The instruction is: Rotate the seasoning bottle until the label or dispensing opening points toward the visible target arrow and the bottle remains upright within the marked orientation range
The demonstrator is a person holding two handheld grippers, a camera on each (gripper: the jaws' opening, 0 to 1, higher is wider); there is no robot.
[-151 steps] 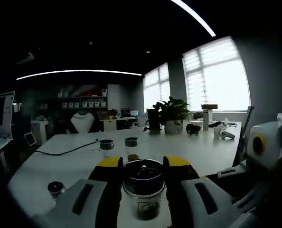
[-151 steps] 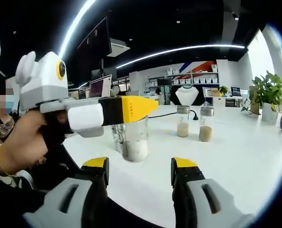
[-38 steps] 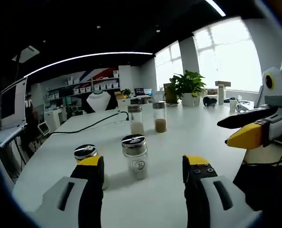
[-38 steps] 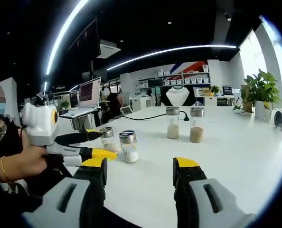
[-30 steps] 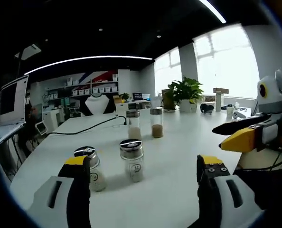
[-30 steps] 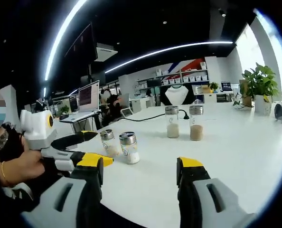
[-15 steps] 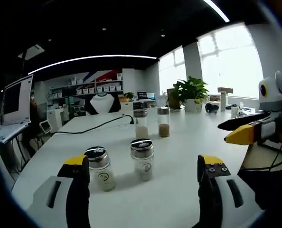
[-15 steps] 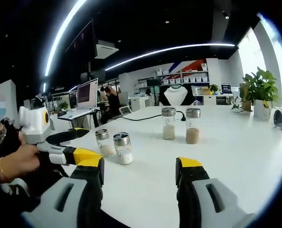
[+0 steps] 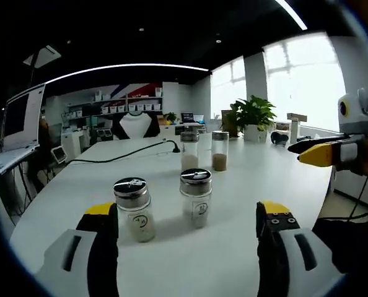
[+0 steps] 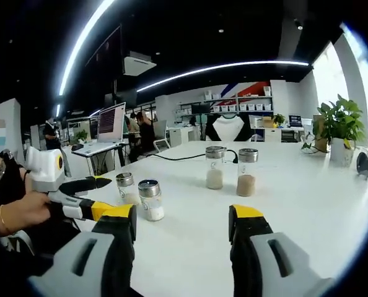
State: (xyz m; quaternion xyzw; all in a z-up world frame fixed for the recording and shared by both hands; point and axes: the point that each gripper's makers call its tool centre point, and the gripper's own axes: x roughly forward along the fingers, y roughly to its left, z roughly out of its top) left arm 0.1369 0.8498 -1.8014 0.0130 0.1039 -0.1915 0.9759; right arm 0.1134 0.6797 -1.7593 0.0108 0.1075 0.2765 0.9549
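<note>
— Bottles first: where do we locate them?
— We see the seasoning bottle (image 9: 196,199) upright on the white surface (image 9: 233,185), a second shaker (image 9: 134,210) just beside it.
— Jaws?
— Left gripper (image 9: 186,219) and right gripper (image 10: 182,221) both spread wide, empty. We cannot read the label; no arrow discernible.

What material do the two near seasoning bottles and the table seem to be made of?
The seasoning bottles look like clear glass or plastic, since pale powder shows through the walls. Their caps look like shiny metal, catching bright highlights, though they may be plated plastic. The table is smooth, white and slightly glossy, probably laminate.
</note>
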